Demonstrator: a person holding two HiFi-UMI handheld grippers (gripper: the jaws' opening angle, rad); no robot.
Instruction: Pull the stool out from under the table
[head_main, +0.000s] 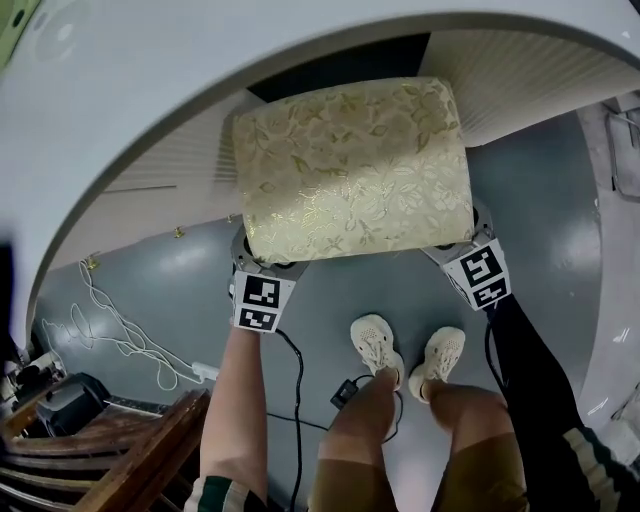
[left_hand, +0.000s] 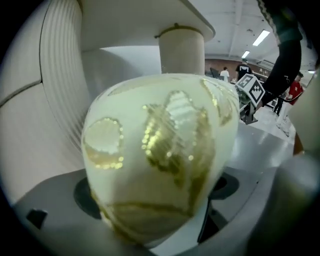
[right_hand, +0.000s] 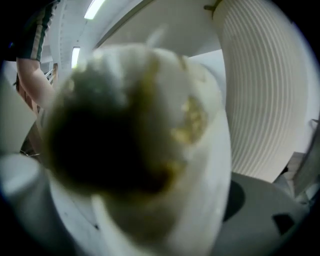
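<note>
The table (head_main: 150, 90) overhangs the far end of the stool (head_main: 350, 165); its near end sticks out. The left gripper (head_main: 263, 268) and right gripper (head_main: 466, 246) each straddle a near seat corner, jaws spread wide and not pinching, likely set for an even pull.

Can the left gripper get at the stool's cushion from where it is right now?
Probably yes. The left gripper sits at the near left corner of the stool cushion, that corner lies between its open jaws, and nothing stands between them.

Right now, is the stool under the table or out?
Mostly out: in the head view nearly the whole stool shows in front of the table rim; only its far edge meets the dark gap beneath it.
</note>
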